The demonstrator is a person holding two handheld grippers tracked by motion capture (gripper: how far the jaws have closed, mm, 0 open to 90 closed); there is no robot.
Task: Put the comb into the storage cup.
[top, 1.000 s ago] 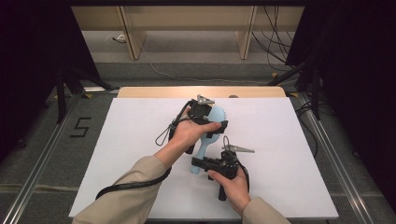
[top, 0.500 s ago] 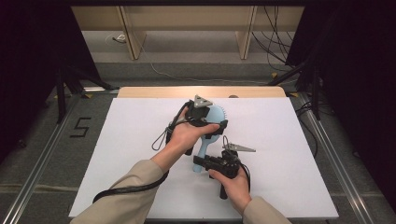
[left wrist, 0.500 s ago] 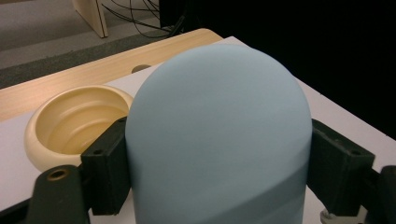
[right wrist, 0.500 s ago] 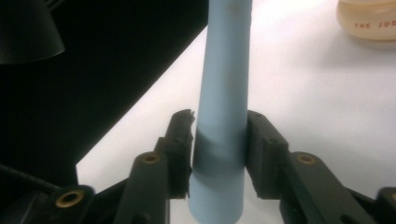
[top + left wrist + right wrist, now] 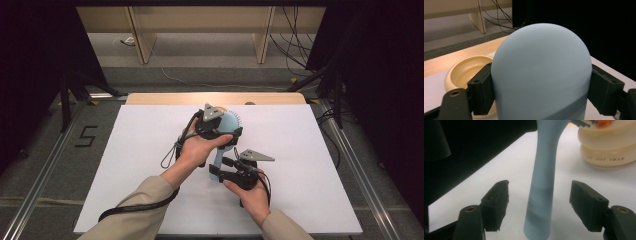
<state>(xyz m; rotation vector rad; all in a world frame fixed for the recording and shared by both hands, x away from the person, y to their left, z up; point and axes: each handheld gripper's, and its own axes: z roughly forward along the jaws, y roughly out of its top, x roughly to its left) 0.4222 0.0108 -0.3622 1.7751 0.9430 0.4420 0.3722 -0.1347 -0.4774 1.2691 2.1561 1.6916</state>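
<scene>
A light blue hairbrush (image 5: 229, 124) is held over the white table sheet. My left gripper (image 5: 226, 134) is shut on its rounded head (image 5: 541, 65), with a black pad (image 5: 480, 90) pressed against each side. The handle (image 5: 543, 180) runs down toward my right gripper (image 5: 223, 169). The right gripper (image 5: 539, 207) has just been opening, and its jaws now stand apart on either side of the handle without touching it. Dark bristles (image 5: 584, 122) show at the top edge of the right gripper view.
A cream, ribbed round container (image 5: 604, 147) with an open bowl-like top (image 5: 461, 72) stands on the sheet just beyond the brush. The white sheet (image 5: 310, 150) has free room left and right. A wooden strip (image 5: 165, 98) edges the far side.
The right gripper's jaws have spread apart from the brush handle. Both hands and the brush stay about where they were.
</scene>
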